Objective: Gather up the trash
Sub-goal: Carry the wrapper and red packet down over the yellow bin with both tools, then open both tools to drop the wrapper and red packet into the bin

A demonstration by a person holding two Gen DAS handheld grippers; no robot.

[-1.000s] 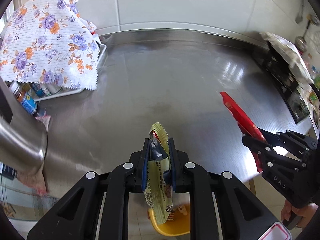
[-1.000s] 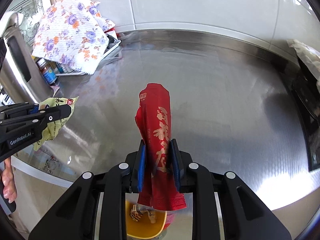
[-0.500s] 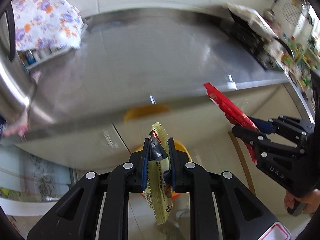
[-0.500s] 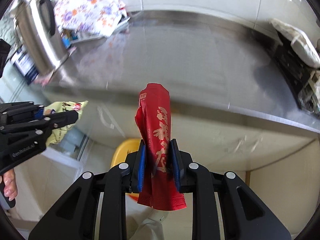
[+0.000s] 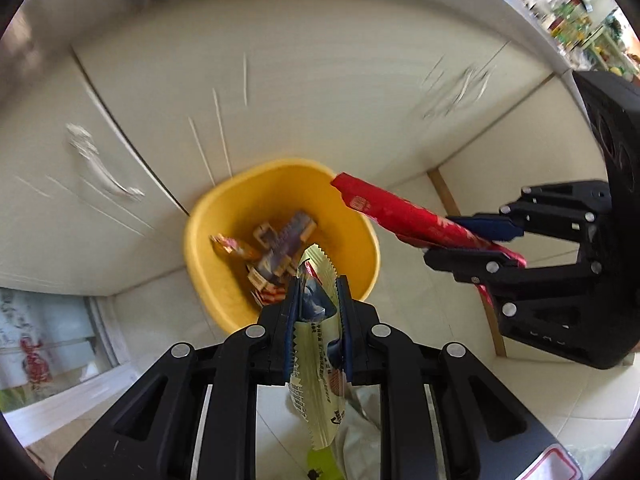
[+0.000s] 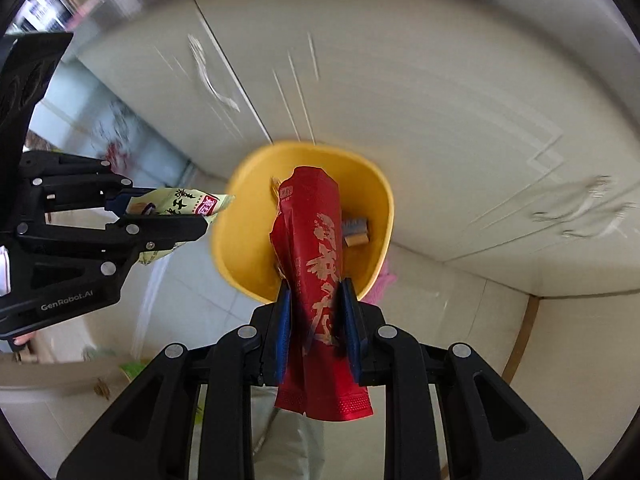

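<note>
My left gripper point(image 5: 318, 300) is shut on a pale green snack wrapper point(image 5: 316, 368) and points down at a yellow bin point(image 5: 224, 216) on the floor. The bin holds several wrappers point(image 5: 276, 248). My right gripper point(image 6: 316, 304) is shut on a red wrapper point(image 6: 316, 248), just above the yellow bin point(image 6: 248, 248). In the left wrist view the right gripper point(image 5: 472, 240) holds the red wrapper point(image 5: 392, 212) over the bin's right rim. In the right wrist view the left gripper point(image 6: 168, 216) holds the green wrapper point(image 6: 180, 204) left of the bin.
Cream cabinet doors point(image 5: 304, 72) with handles point(image 6: 212, 80) stand behind the bin. Pale floor tiles point(image 5: 540, 384) lie around it. A wooden strip point(image 6: 524, 340) runs along the floor at the right. A pink cloth point(image 6: 386, 276) lies by the bin's right side.
Both grippers have swung from the steel countertop down past its edge to the floor. They now hang over the yellow bin, each still holding its wrapper.
</note>
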